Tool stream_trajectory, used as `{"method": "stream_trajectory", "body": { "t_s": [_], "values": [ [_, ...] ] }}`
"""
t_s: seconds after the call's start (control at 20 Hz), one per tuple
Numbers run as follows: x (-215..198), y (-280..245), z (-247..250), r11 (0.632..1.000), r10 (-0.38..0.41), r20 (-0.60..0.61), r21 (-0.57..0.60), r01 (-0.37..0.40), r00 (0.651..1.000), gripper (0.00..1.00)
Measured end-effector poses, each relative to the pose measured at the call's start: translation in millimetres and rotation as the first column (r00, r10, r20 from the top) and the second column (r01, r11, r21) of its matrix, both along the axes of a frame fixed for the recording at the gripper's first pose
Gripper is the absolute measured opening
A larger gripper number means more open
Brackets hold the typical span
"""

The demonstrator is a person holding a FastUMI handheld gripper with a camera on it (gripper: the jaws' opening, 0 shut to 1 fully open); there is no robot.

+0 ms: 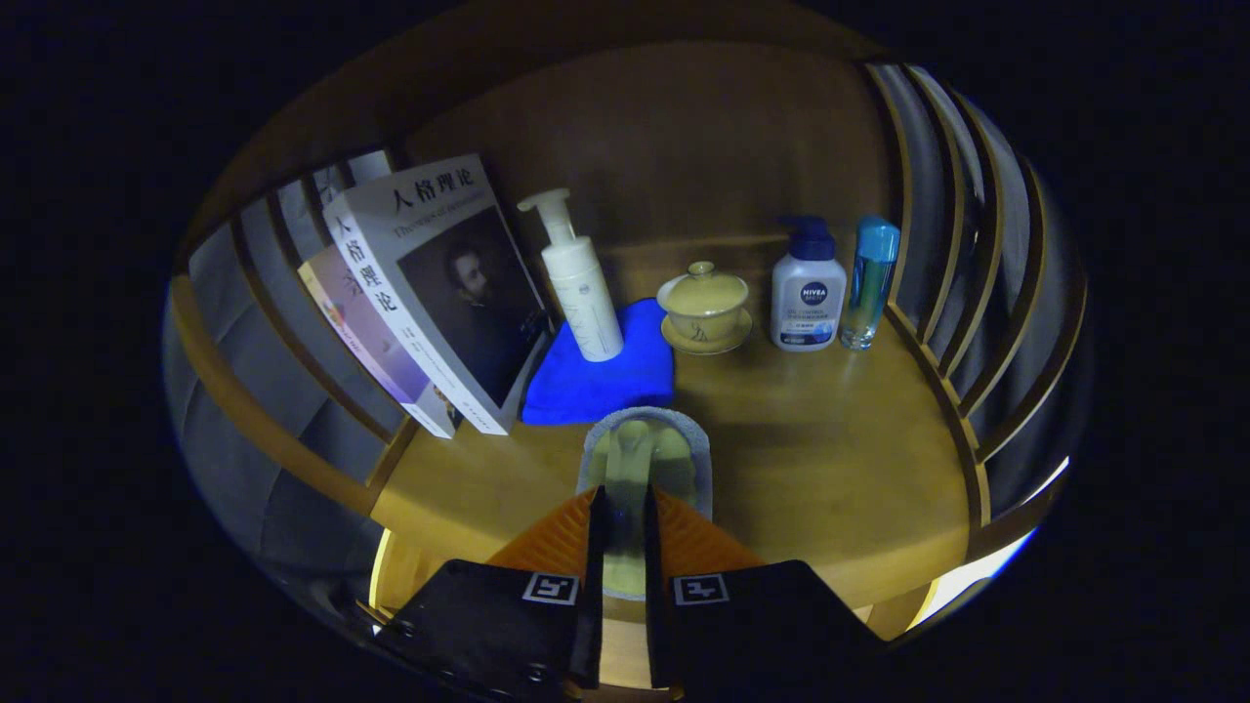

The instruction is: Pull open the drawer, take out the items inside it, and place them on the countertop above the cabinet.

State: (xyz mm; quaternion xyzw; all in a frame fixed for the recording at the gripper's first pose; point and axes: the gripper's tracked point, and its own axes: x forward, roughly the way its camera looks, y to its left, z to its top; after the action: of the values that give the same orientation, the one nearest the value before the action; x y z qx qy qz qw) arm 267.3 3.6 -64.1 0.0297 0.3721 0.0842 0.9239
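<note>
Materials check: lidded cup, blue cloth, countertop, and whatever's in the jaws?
Lidded cup: glazed ceramic, going by its glossy sheen. Blue cloth: soft matte fabric, probably microfibre. Countertop: wood with a satin varnish and faint grain. The gripper is shut on a pale rag, fuzzy-edged, likely terry.

We read "人格理论" on the leaning book [439, 283] and "NIVEA" on the white pump bottle [808, 298].

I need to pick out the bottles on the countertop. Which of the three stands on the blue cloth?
The tall white pump bottle beside the books stands on the blue cloth. The squat white bottle and clear blue-capped bottle stand on bare wood.
</note>
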Motion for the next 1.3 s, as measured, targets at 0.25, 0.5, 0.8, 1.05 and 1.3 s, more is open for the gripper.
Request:
{"method": "stream_trajectory", "body": {
  "t_s": [0.25, 0.5, 0.8, 1.05, 1.3],
  "values": [
    [14, 17, -9, 0.996, -0.033, -0.039, 0.086, 0.036, 0.999, 0.25],
    [-2, 13, 27, 0.997, -0.039, 0.096, 0.065, 0.033, 0.995, 0.62],
    [-78, 25, 73, 0.996, -0.017, 0.322, 0.091, -0.013, 0.947, 0.98],
    [-150, 32, 86, 0.996, -0.021, 0.479, 0.089, -0.024, 0.878, 0.98],
    [-217, 36, 54, 0.998, -0.032, 0.586, 0.060, -0.004, 0.809, 0.98]
  ]
}}
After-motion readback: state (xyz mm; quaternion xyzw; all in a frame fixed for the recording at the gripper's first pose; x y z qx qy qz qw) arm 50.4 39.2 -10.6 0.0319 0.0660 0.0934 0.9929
